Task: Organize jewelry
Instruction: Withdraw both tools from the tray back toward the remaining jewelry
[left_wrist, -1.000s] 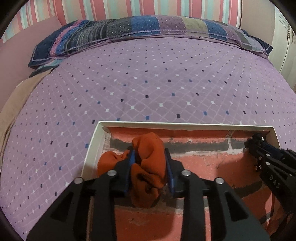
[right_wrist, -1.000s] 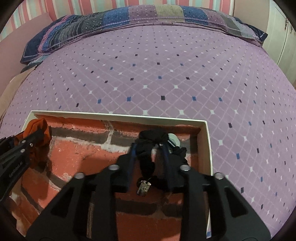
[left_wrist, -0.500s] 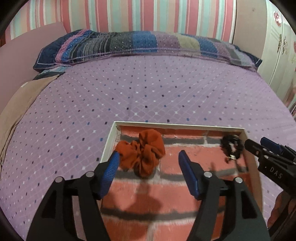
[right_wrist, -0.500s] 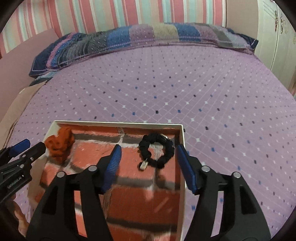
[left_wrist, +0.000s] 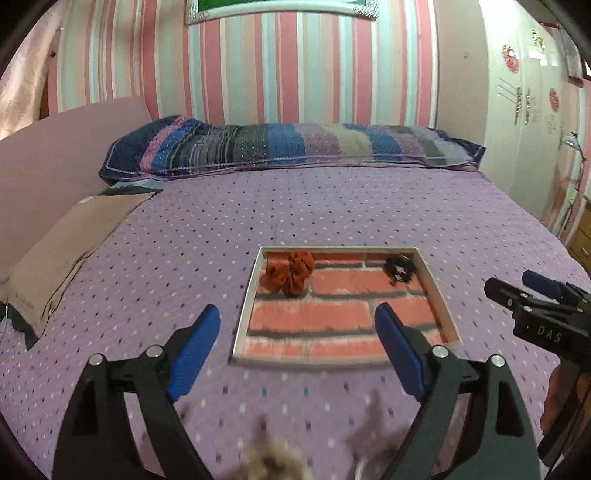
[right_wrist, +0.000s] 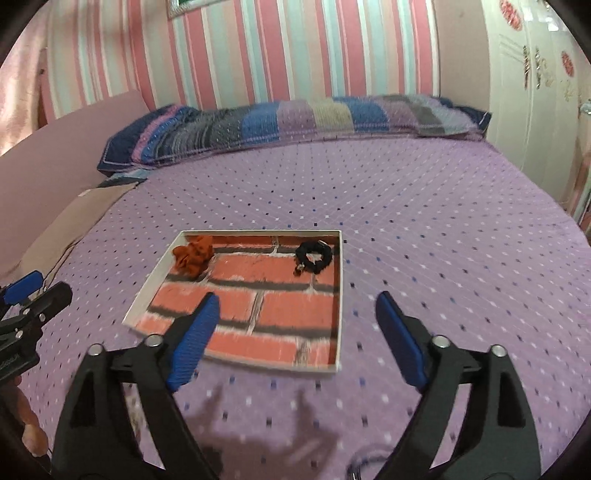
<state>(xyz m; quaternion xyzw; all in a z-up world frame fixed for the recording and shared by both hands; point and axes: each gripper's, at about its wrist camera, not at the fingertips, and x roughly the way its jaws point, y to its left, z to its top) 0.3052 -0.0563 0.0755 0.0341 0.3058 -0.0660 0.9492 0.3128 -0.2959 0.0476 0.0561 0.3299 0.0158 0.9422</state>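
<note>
Both grippers (left_wrist: 297, 349) (right_wrist: 297, 345) withdrawn; two scrunchies (right_wrist: 192, 255) (right_wrist: 314, 255).

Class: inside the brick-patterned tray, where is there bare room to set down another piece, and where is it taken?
Tray: the far corners are taken, orange scrunchie far left, black scrunchie far right. A bare strip lies between them, and the whole near half, up to the near rim, is free. Both grippers, left and right, hover open, holding nothing.

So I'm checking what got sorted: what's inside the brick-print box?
Inside the box: an orange scrunchie at its far left corner and a black scrunchie with a small charm at its far right. The remaining floor looks bare; anything beneath the scrunchies is hidden.
</note>
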